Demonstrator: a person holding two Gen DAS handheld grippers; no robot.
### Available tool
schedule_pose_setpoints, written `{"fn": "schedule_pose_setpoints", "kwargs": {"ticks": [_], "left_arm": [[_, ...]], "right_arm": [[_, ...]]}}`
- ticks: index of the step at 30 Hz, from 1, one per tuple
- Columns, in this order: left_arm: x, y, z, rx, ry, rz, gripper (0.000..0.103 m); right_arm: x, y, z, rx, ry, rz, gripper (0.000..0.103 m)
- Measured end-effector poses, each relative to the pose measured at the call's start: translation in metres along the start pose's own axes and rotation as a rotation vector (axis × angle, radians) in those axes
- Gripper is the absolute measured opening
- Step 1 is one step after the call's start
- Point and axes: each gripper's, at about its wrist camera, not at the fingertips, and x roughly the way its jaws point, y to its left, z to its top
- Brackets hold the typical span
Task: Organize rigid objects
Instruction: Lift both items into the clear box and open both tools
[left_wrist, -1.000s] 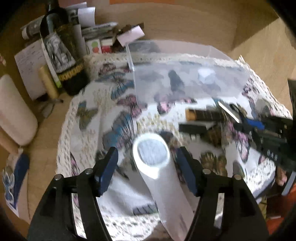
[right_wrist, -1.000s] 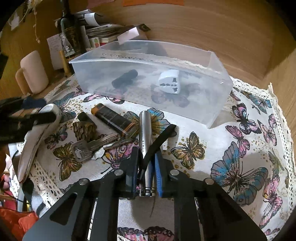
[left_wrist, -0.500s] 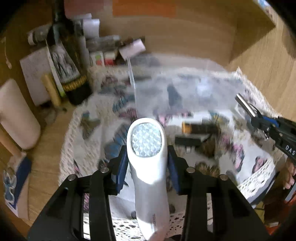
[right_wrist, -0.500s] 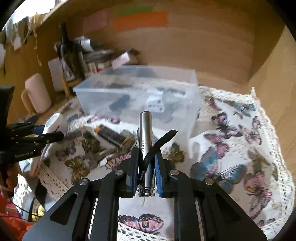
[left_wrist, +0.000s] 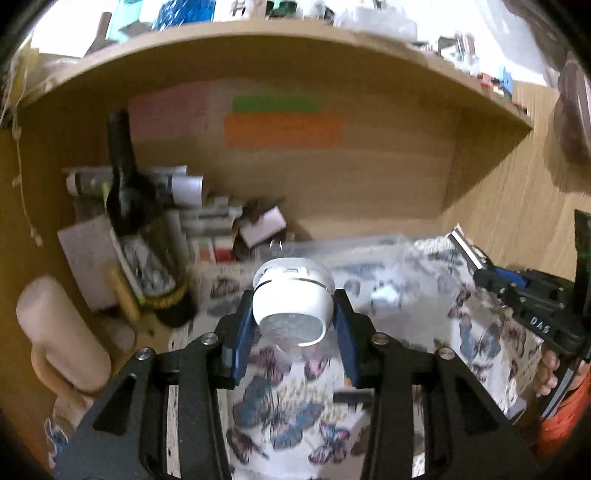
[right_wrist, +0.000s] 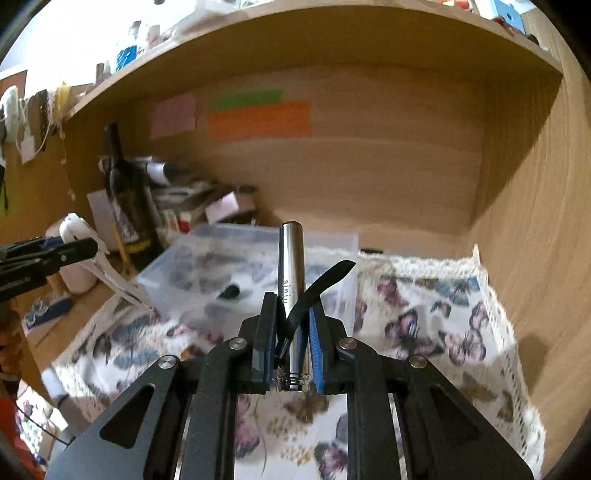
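Observation:
My left gripper (left_wrist: 293, 314) is shut on a white handheld device (left_wrist: 291, 302) with a round textured lens face, held up above the butterfly cloth (left_wrist: 288, 417). It also shows in the right wrist view (right_wrist: 79, 236), at the far left. My right gripper (right_wrist: 291, 325) is shut on a silver metal flashlight (right_wrist: 291, 266) with a black strap (right_wrist: 321, 284), raised in front of the clear plastic box (right_wrist: 207, 266). The box holds a black item (right_wrist: 229, 291) and, in the left wrist view, a white plug adapter (left_wrist: 384, 297). The right gripper appears in the left wrist view (left_wrist: 480, 273).
A dark wine bottle (left_wrist: 140, 236) and stacked papers and small boxes (left_wrist: 207, 221) stand at the back left of the wooden alcove. A cream cylinder (left_wrist: 55, 332) stands at the left. A black item (left_wrist: 351, 397) lies on the cloth. Wooden walls close the back and right.
Both grippers have lifted their objects off the cloth and tilted up toward the alcove wall. The left gripper closed on the white device one second ago and has raised it since.

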Motion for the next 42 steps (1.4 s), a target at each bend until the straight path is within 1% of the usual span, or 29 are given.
{"fn": "schedule_pose_setpoints", "kwargs": {"ticks": [8,12,14,16,19,20,21,23,25,29,32,33,38,42], "left_arm": [[0.020,-0.005,0.039,-0.001,-0.038,-0.025,0.040],[0.042,-0.008,0.049,0.005,-0.037,-0.027,0.040],[0.059,-0.007,0.046,0.010,-0.025,-0.011,0.040],[0.075,-0.005,0.041,0.009,0.003,-0.003,0.040],[0.104,0.003,0.022,-0.010,0.101,-0.022,0.040],[0.107,0.005,0.018,-0.014,0.108,-0.026,0.039],[0.107,0.006,0.014,-0.007,0.102,-0.021,0.039],[0.106,0.007,0.010,-0.002,0.117,-0.031,0.039],[0.109,0.006,0.005,0.005,0.146,-0.043,0.039],[0.125,0.003,-0.005,0.030,0.204,-0.025,0.039],[0.135,0.001,-0.009,0.026,0.238,-0.042,0.039],[0.136,0.000,-0.010,0.031,0.233,-0.039,0.039],[0.135,-0.004,-0.011,0.029,0.259,-0.060,0.039],[0.132,-0.003,-0.011,0.016,0.273,-0.069,0.039]], "right_arm": [[0.030,-0.006,0.026,-0.006,0.005,-0.007,0.014],[0.048,-0.007,0.032,-0.012,0.027,-0.011,0.014],[0.059,-0.007,0.031,-0.015,0.050,-0.014,0.014],[0.072,-0.009,0.029,-0.015,0.081,-0.024,0.014],[0.092,-0.013,0.023,-0.015,0.140,-0.033,0.014],[0.097,-0.015,0.022,-0.017,0.153,-0.036,0.014],[0.103,-0.015,0.020,-0.023,0.174,-0.044,0.014],[0.111,-0.016,0.017,-0.031,0.198,-0.053,0.014],[0.118,-0.015,0.014,-0.038,0.220,-0.061,0.014],[0.128,-0.011,0.012,-0.057,0.250,-0.070,0.014],[0.137,-0.008,0.009,-0.072,0.274,-0.078,0.014],[0.139,-0.008,0.008,-0.074,0.282,-0.079,0.014],[0.142,-0.009,0.007,-0.069,0.294,-0.081,0.014],[0.135,-0.008,0.009,-0.064,0.280,-0.078,0.015]]}}
